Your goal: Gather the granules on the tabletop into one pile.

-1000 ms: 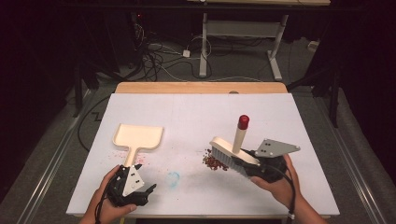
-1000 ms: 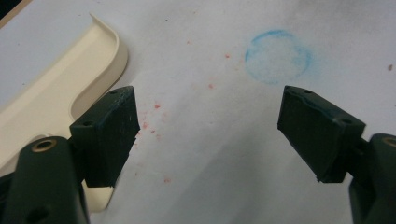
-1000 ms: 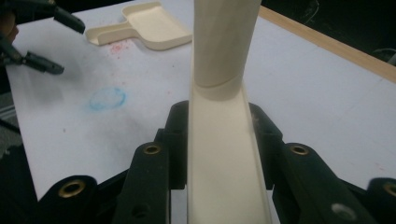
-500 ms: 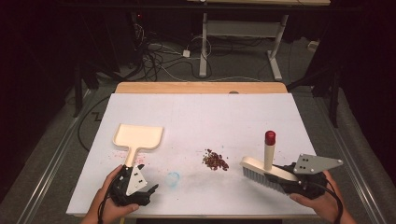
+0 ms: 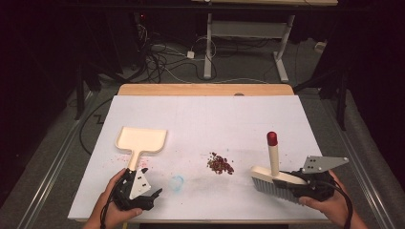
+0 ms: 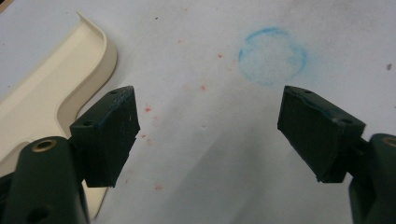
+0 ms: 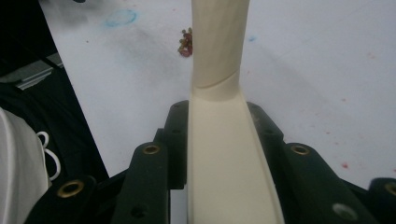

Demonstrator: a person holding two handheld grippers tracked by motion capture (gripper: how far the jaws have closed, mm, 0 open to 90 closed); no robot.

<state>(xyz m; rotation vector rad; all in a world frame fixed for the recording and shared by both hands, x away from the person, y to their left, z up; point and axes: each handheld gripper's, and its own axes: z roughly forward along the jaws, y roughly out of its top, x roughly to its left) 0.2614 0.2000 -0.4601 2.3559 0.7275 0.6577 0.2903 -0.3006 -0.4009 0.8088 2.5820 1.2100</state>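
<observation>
On the white worktop [image 5: 205, 124], near its front edge, a person's left hand [image 5: 111, 210] held the left hand-held gripper [image 5: 145, 188] just in front of the handle of a cream dustpan [image 5: 141, 140], which lay flat with its tray pointing away from the person. From the left gripper view the two black jaws stood spread wide apart with nothing between them, the curved rim of the dustpan [image 6: 56, 93] lay just beside the jaw on the picture's left, and a faint blue ring [image 6: 272, 56] marked the surface ahead, with small pink specks scattered around it. In the high view that blue ring [image 5: 177, 182] sat just to the right of the left hand-held gripper. A small heap of reddish-brown crumbs [image 5: 219, 163] lay near the middle of the front half of the worktop, between the two hands and apart from both. At the right front, the person's right hand [image 5: 329, 205] held the right hand-held gripper [image 5: 296, 183], which was pinched on a cream hand brush [image 5: 274, 179]; its bristles rested on or close to the surface, and its handle stood upright, tipped with a red cap [image 5: 272, 138]. The right gripper view showed the jaws pressed against both sides of the brush [image 7: 219, 154], with the crumbs [image 7: 185, 43] farther ahead, beside the handle. Cables and desk legs lay on the dark floor [image 5: 239, 67] beyond the worktop.
</observation>
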